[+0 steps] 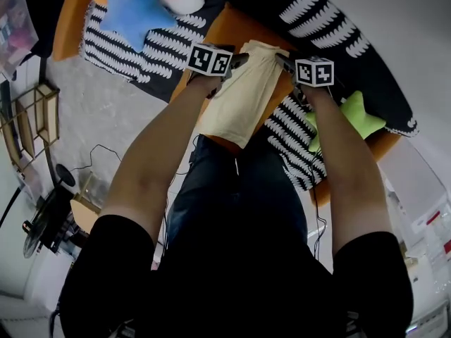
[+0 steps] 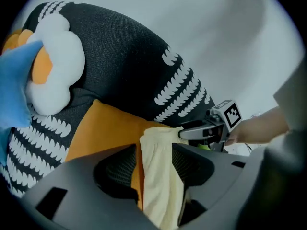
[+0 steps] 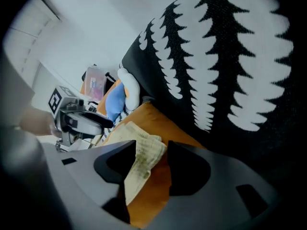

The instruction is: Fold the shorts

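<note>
a person leans over a sofa with a gripper in each hand, both at the far edge of pale yellow shorts (image 1: 248,94) that lie on an orange cushion (image 1: 236,27). the left gripper (image 1: 238,62) and the right gripper (image 1: 285,62) each have jaws apart, with a corner of cloth loose between them, not pinched. this looks like letting go of a fold. draw both grippers off together so neither jaw drags the edge askew.
</note>
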`<state>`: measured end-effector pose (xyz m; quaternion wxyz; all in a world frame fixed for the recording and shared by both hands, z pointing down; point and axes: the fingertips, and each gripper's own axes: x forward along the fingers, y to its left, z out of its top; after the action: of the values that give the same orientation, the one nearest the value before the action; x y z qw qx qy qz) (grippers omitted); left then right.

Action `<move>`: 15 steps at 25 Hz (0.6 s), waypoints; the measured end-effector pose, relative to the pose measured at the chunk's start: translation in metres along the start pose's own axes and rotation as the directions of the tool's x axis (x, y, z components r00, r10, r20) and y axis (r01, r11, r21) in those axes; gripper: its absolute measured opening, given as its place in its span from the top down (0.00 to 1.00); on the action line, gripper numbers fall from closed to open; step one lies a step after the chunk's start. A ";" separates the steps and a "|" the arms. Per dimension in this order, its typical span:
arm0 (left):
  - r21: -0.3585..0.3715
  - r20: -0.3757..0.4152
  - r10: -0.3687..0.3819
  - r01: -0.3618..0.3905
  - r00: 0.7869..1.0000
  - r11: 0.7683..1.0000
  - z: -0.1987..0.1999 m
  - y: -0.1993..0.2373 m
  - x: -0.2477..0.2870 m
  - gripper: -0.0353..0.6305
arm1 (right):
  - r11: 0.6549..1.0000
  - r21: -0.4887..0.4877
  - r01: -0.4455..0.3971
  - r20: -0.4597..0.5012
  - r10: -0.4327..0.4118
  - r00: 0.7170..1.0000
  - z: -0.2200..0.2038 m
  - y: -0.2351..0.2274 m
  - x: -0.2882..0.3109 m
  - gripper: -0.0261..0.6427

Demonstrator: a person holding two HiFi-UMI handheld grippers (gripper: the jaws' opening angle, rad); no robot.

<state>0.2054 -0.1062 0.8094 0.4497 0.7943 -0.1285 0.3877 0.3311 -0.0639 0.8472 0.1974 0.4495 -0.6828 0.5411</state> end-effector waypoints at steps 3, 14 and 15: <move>-0.002 -0.010 0.012 -0.012 1.000 1.000 0.005 0.008 0.016 0.56 | 1.000 0.010 -0.025 0.004 0.025 1.000 0.000 0.005 0.009 0.63; -0.049 -0.134 -0.044 0.037 0.990 0.998 -0.008 0.022 0.043 0.74 | 0.998 0.056 -0.037 -0.070 0.041 0.997 0.002 0.008 0.037 0.63; -0.052 -0.137 -0.051 0.044 0.989 0.998 -0.007 0.023 0.043 0.78 | 0.997 0.061 -0.037 -0.080 0.042 0.996 0.002 0.008 0.037 0.64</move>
<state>0.2181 -0.1067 0.8570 0.4857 0.7573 -0.0876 0.4276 0.3053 -0.0804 0.8701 0.2009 0.4191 -0.6666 0.5828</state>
